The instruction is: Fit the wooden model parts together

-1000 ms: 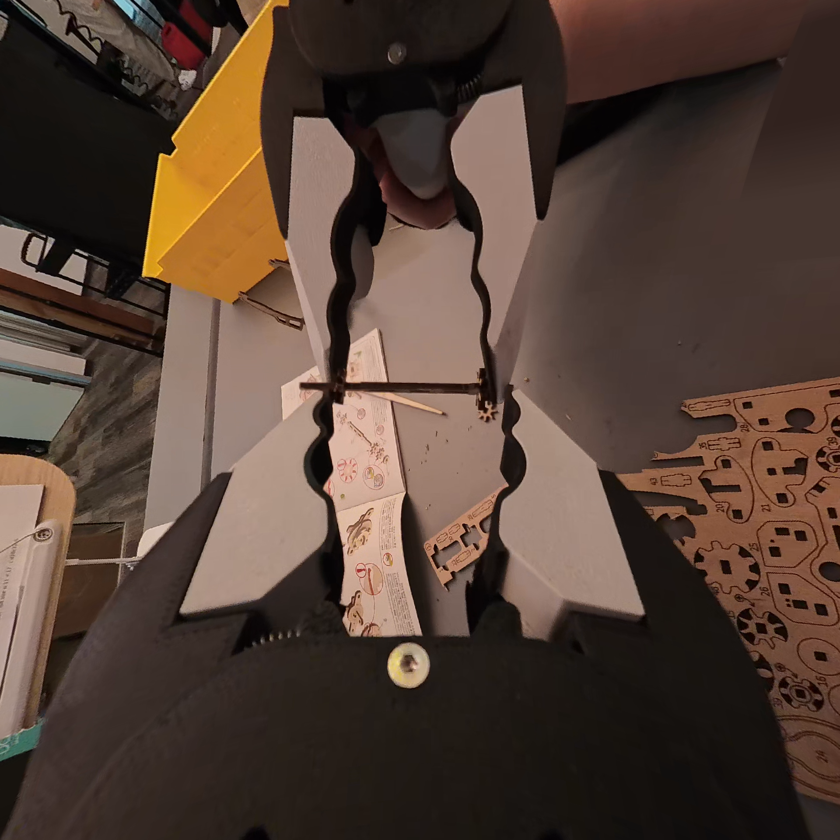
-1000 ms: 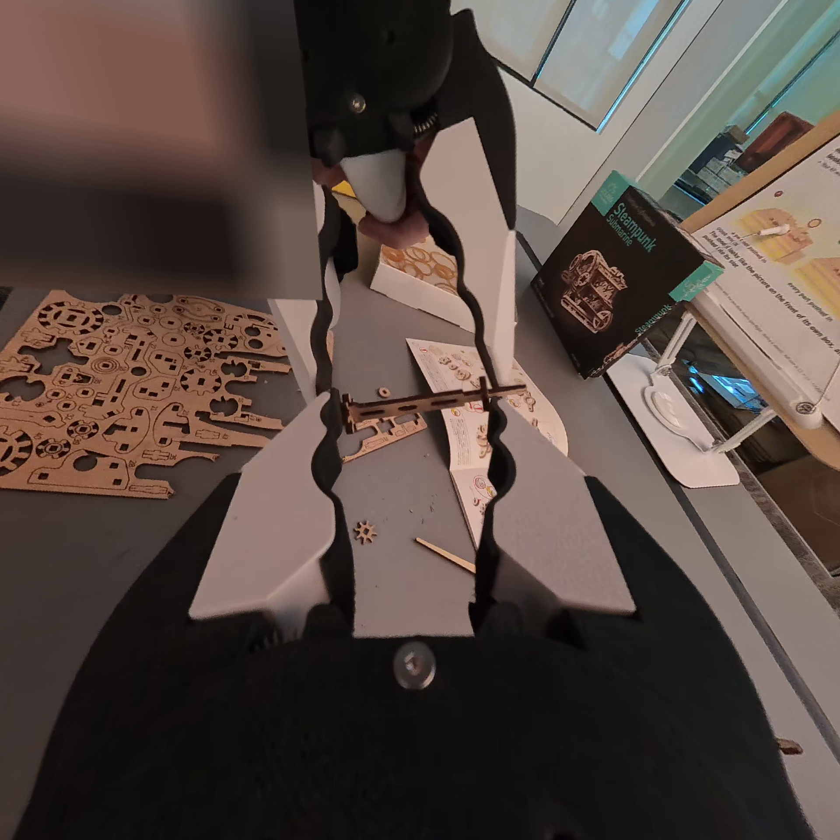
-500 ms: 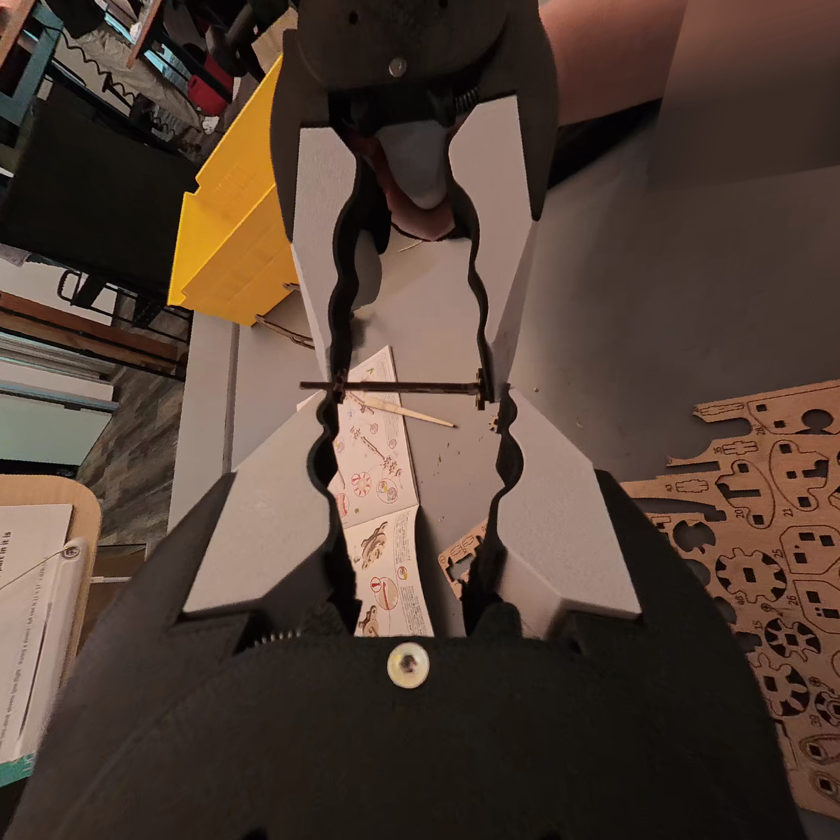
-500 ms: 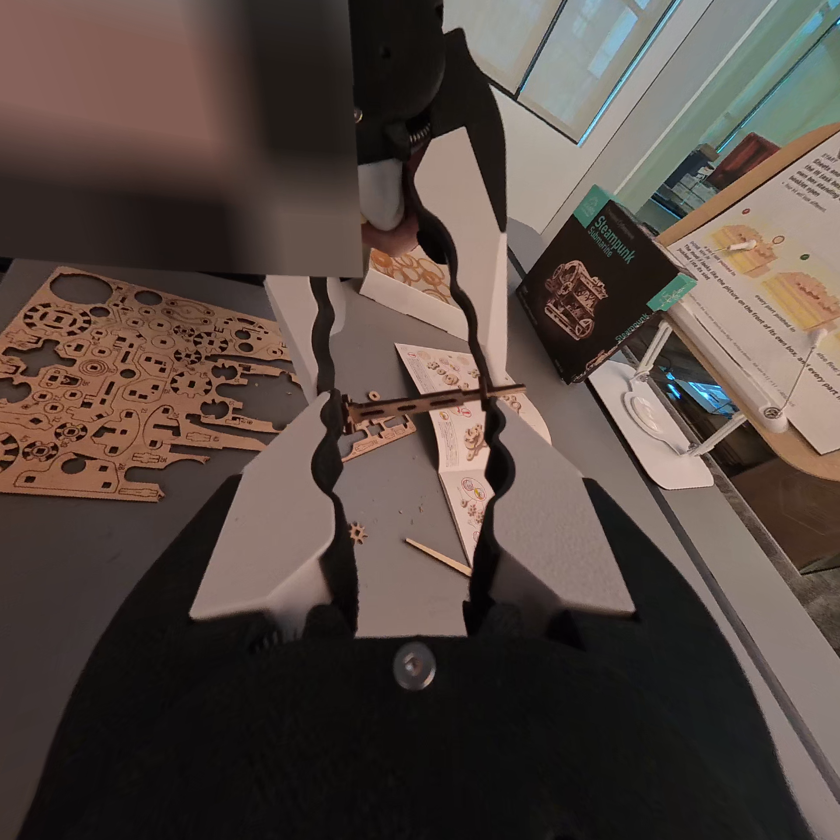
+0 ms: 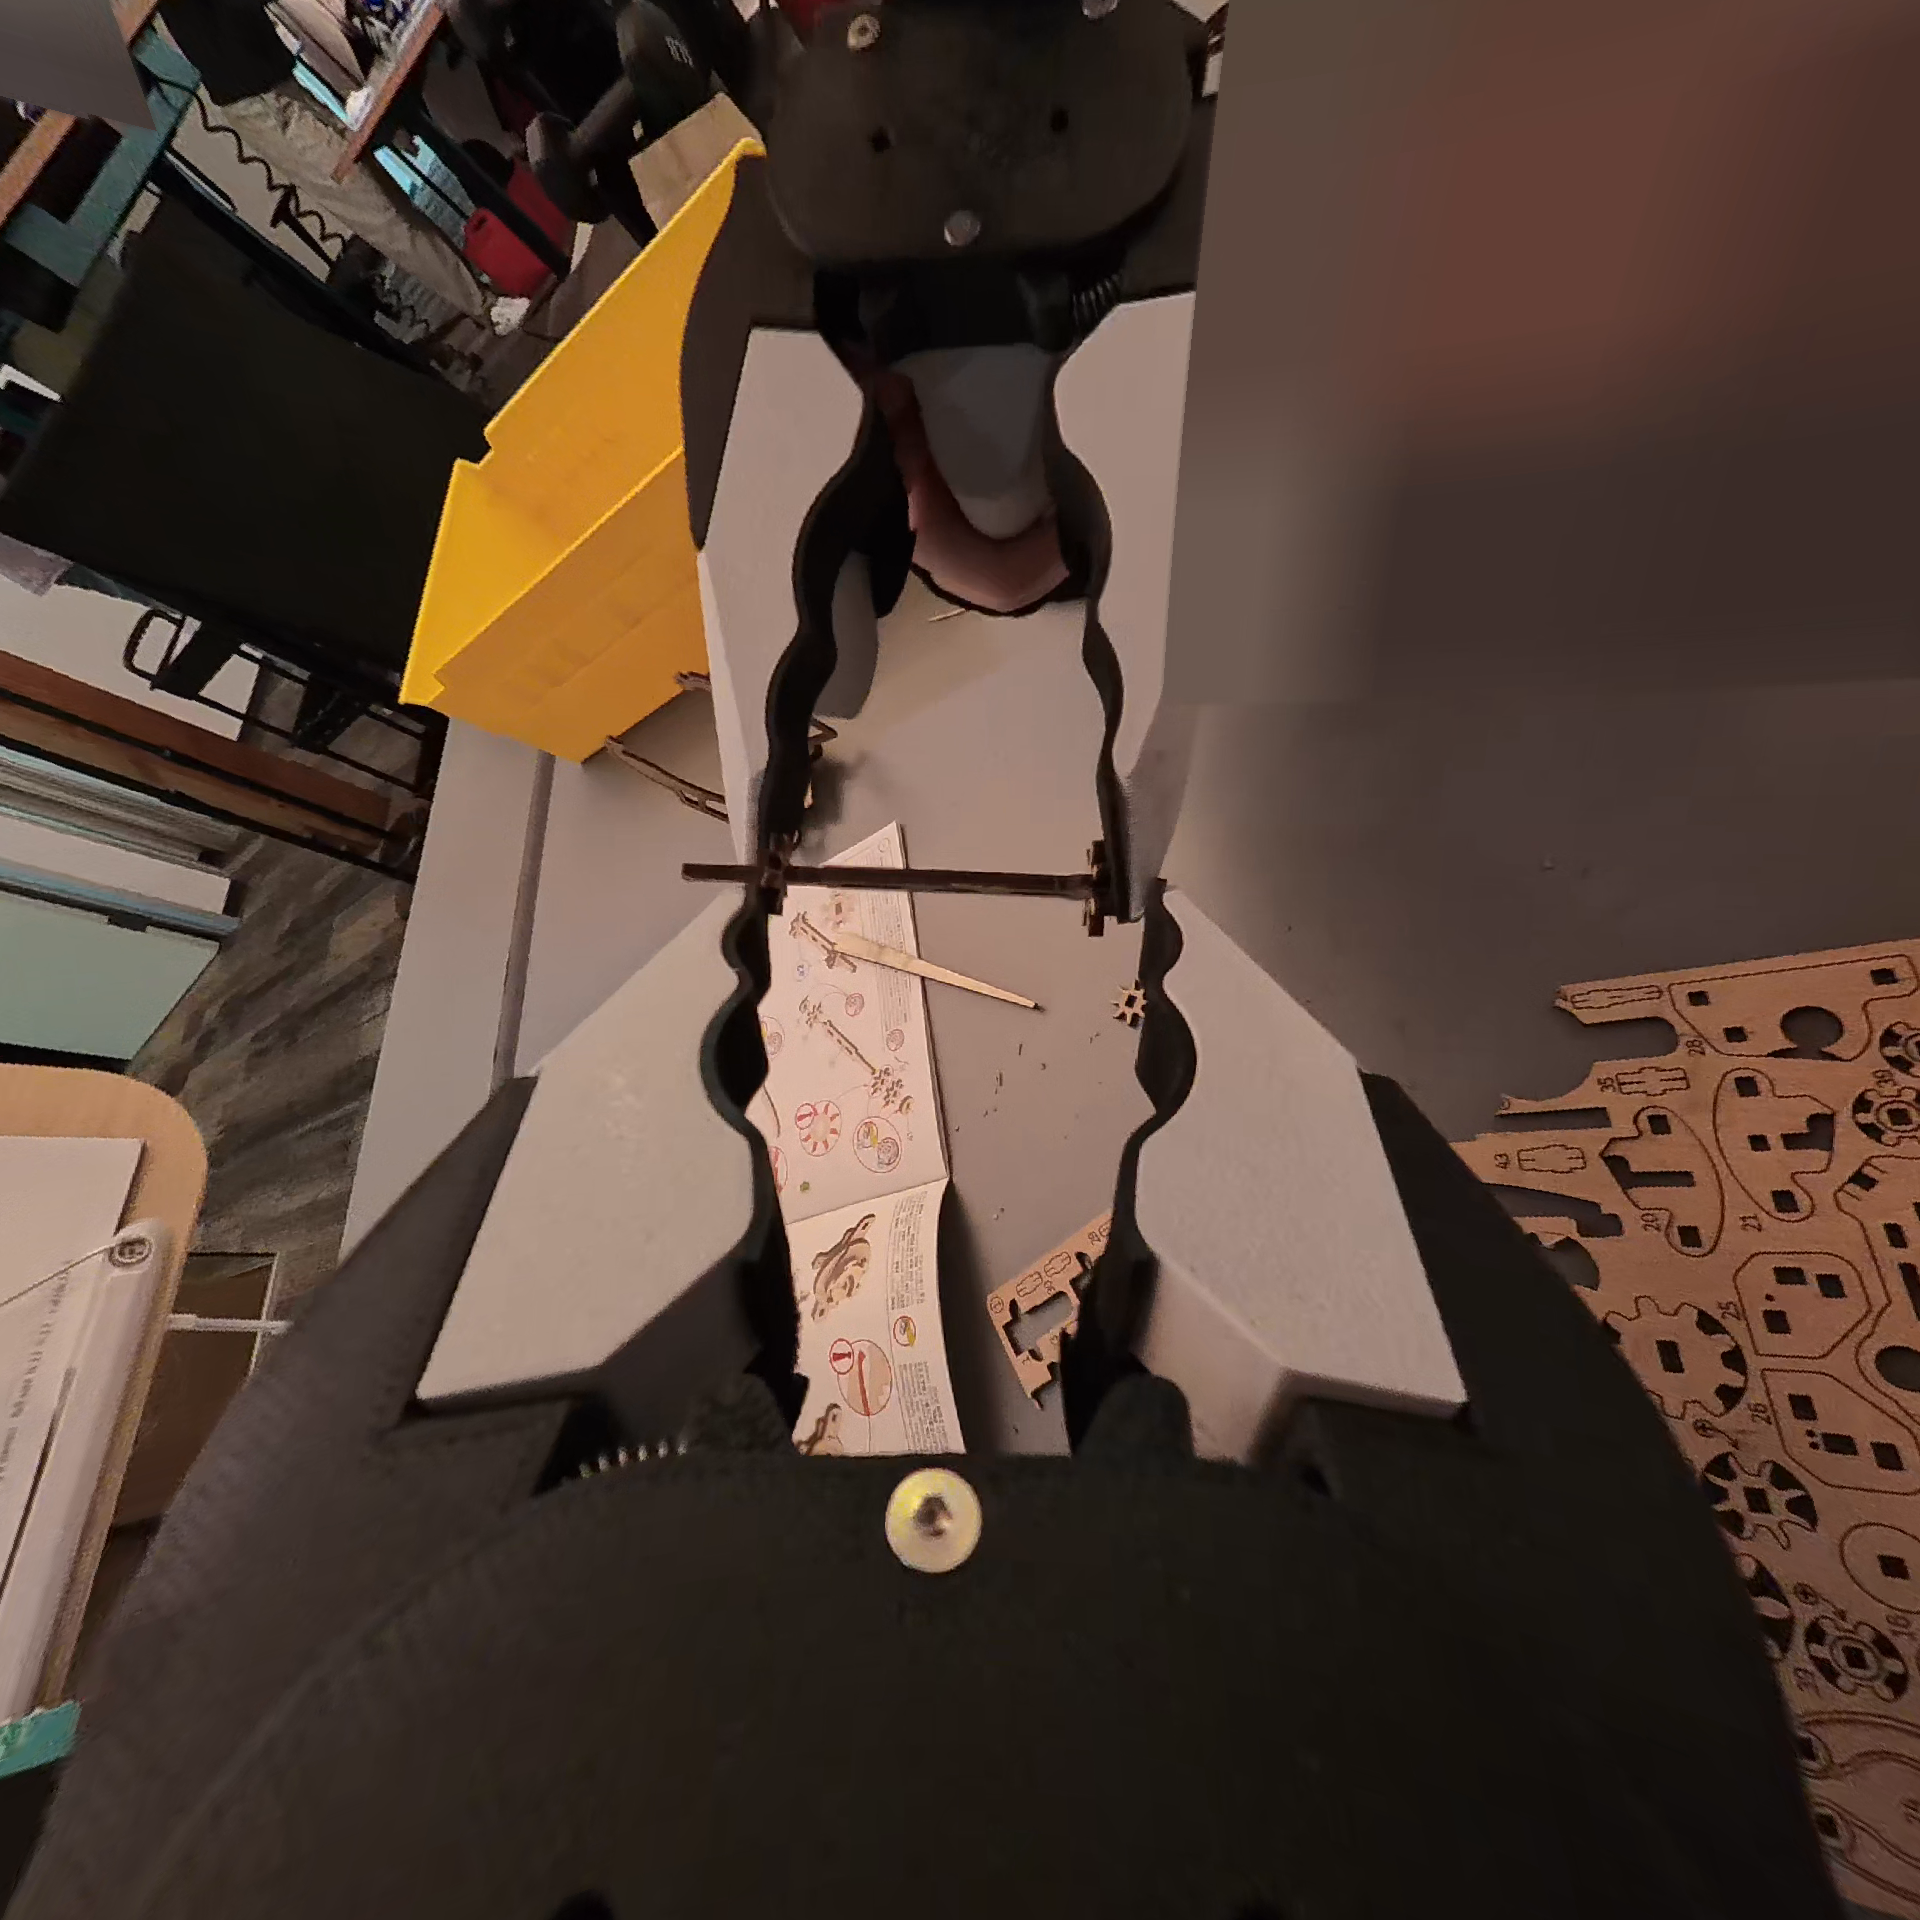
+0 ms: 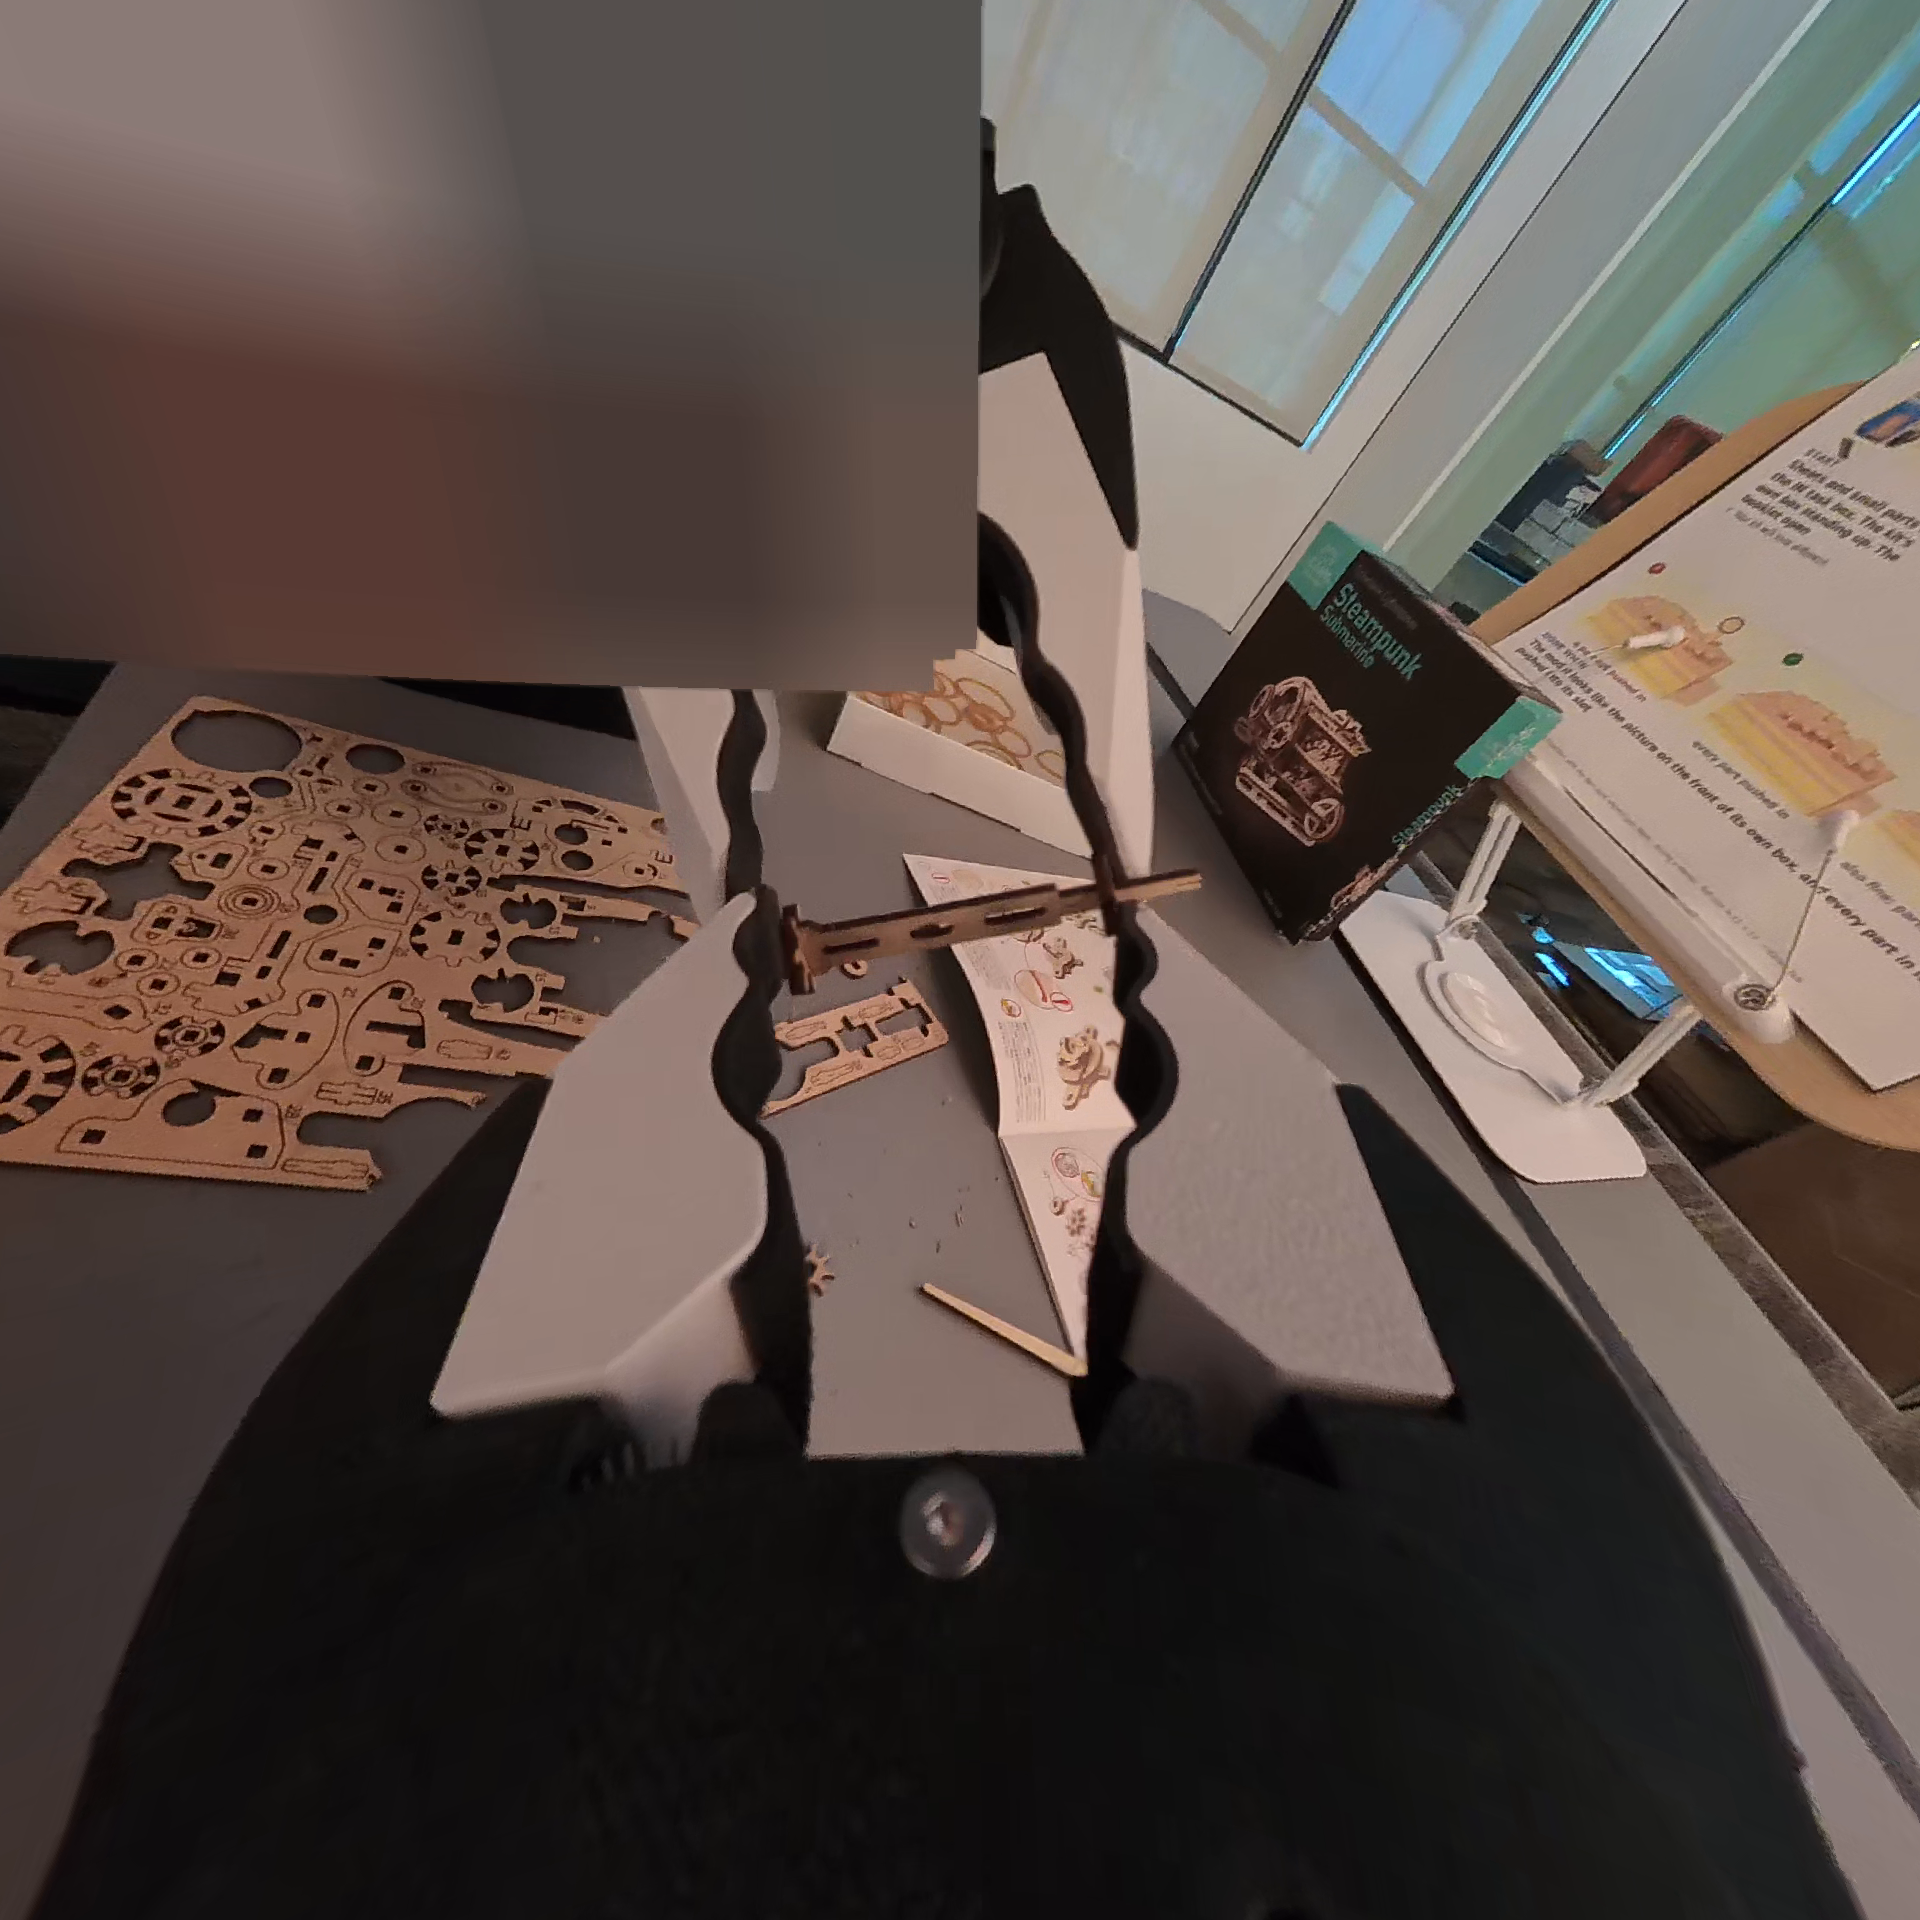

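Both tongs meet tip to tip above the instruction leaflet [image 5: 862,1081], spread wide, the slotted wooden strip [image 6: 966,920] bridging them. Left tongs [image 5: 940,914] and right tongs [image 6: 940,935] seem to brace its ends, probably steadying it for fitting; a true clamp I cannot tell.

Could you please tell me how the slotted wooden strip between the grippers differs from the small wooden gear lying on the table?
The slotted wooden strip is held up off the table, spanning the fingertips of both grippers; the small wooden gear lies flat and loose on the grey table. The strip is long and narrow with a row of slots; the gear is tiny, round and toothed. The strip looks darker, the gear paler. Both seem to be thin laser-cut wood.
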Motion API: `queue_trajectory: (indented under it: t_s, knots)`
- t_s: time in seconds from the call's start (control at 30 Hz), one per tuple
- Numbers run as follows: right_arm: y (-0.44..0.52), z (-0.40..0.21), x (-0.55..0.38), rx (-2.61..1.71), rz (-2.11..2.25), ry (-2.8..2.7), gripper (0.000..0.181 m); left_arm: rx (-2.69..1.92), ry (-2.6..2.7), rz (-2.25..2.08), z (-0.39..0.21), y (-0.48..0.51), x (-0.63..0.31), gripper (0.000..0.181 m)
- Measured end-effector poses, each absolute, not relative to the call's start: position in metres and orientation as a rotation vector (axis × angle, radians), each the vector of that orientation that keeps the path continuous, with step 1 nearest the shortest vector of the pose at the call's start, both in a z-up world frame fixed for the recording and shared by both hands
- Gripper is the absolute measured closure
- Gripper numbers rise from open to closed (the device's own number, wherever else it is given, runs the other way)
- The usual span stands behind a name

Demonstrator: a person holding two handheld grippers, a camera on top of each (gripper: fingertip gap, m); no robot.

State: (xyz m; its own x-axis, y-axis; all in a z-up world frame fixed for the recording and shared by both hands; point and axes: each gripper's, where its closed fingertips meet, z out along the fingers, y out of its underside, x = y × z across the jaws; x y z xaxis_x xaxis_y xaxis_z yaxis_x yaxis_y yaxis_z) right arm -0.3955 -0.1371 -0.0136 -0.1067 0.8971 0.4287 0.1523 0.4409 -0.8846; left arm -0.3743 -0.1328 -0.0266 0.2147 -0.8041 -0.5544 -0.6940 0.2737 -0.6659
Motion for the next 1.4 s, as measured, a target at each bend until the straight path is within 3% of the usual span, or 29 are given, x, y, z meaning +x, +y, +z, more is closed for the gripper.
queue_trajectory:
  t_s: [0.9, 1.03, 1.1, 1.4]
  knots:
    - [-0.141, -0.010, -0.397, -0.786, 0.535, -1.573, 0.119, -1.329, 1.552, -0.092, -0.028, -0.133, -0.373, 0.107]
    - [-0.146, 0.000, -0.396, -0.731, 0.570, -1.541, 0.117, -1.264, 1.546, -0.134, -0.020, -0.138, -0.371, 0.108]
    - [-0.144, 0.001, -0.397, -0.746, 0.565, -1.526, 0.102, -1.262, 1.575, -0.141, -0.024, -0.141, -0.370, 0.108]
    - [-0.142, -0.007, -0.397, -0.808, 0.570, -1.566, 0.112, -1.252, 1.578, -0.095, -0.026, -0.138, -0.371, 0.108]
